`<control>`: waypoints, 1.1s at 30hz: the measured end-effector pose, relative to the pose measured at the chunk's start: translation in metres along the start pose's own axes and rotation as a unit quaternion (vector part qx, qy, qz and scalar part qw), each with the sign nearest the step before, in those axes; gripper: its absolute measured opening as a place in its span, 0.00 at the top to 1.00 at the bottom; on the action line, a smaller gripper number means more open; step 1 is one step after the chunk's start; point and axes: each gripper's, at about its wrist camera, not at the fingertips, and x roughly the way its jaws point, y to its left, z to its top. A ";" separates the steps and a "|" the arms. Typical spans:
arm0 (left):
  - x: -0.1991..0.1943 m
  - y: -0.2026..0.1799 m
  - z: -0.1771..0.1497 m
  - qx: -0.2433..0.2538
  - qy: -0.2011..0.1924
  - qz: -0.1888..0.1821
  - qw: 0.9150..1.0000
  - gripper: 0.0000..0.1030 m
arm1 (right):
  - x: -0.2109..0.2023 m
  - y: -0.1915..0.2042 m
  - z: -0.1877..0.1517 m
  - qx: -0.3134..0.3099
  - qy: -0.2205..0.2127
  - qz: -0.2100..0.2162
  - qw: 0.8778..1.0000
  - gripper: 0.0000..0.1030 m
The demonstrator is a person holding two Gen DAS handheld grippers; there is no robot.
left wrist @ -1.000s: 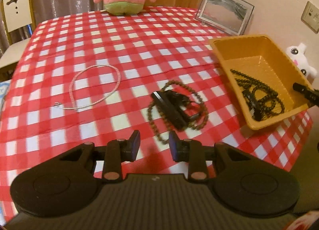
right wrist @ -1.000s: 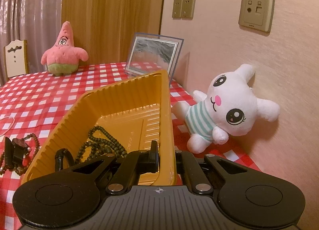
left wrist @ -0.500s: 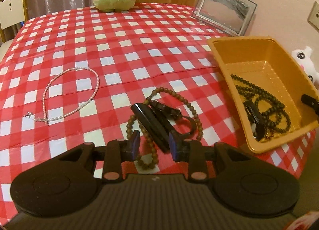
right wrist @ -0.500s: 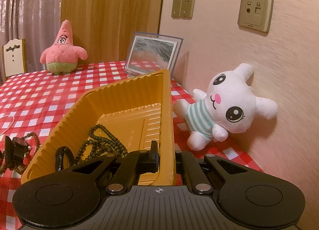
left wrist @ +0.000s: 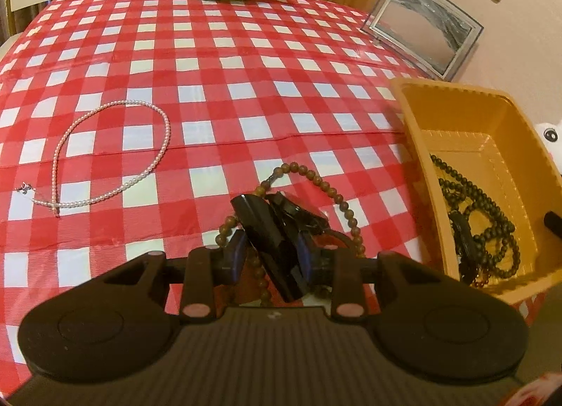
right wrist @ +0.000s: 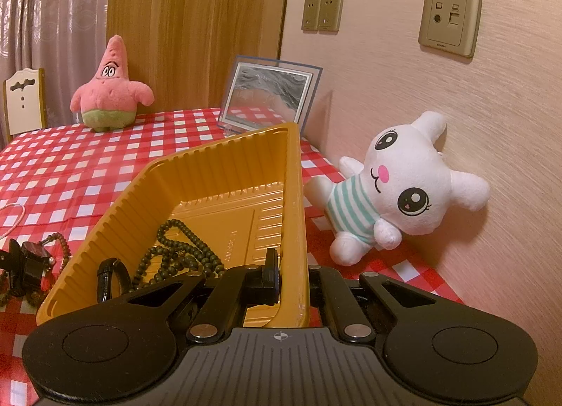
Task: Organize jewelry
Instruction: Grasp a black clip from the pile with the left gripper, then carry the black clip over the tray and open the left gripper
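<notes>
Two grippers are being seen. The left gripper is being held over the checked tablecloth, its jaws standing apart on either side of a black watch; whether the pads are pressing on it cannot be told. A brown bead strand is lying around the watch. At ten o'clock from it, a pearl necklace is lying well apart. At three o'clock, the yellow tray is holding dark beads. The right gripper is being kept clenched on the tray's near wall. A white plush is leaning against the wall at two o'clock.
</notes>
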 end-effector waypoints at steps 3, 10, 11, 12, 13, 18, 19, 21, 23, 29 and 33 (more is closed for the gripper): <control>0.003 0.000 0.001 -0.002 0.001 0.000 1.000 0.73 | 0.000 0.000 0.000 0.000 0.001 0.000 1.000 0.96; 0.001 0.005 0.000 -0.003 0.003 -0.006 1.000 0.82 | -0.001 0.000 -0.002 -0.001 0.002 0.001 1.000 0.96; -0.001 0.007 0.000 -0.005 0.002 -0.008 1.000 0.83 | -0.001 0.000 -0.002 -0.001 0.002 0.001 1.000 0.96; -0.004 0.011 0.000 -0.006 0.001 -0.008 1.000 0.83 | 0.000 0.000 -0.002 -0.001 0.002 0.001 1.000 0.96; -0.007 0.014 0.001 -0.006 -0.002 -0.007 1.000 0.83 | 0.000 0.000 -0.002 -0.001 0.001 0.001 1.000 0.96; -0.023 0.028 0.002 0.001 -0.013 0.007 1.000 0.83 | -0.001 0.000 -0.002 -0.001 0.002 0.001 1.000 0.96; -0.025 0.030 0.003 0.000 -0.014 0.010 1.000 0.83 | -0.001 0.000 -0.002 -0.002 0.002 0.001 1.000 0.96; -0.033 0.035 0.004 -0.004 -0.019 0.011 1.000 0.83 | -0.001 0.001 -0.002 -0.002 0.001 0.001 1.000 0.96; -0.041 0.037 0.005 -0.004 -0.025 0.009 1.000 0.83 | -0.001 0.001 -0.002 -0.002 0.001 0.001 1.000 0.96; -0.067 0.027 0.010 0.015 -0.040 -0.013 0.999 0.83 | -0.001 0.002 -0.002 -0.003 0.001 0.001 1.000 0.96; -0.078 0.011 0.010 0.025 -0.042 -0.042 0.998 0.83 | -0.002 0.003 -0.001 -0.004 0.000 0.001 1.000 0.96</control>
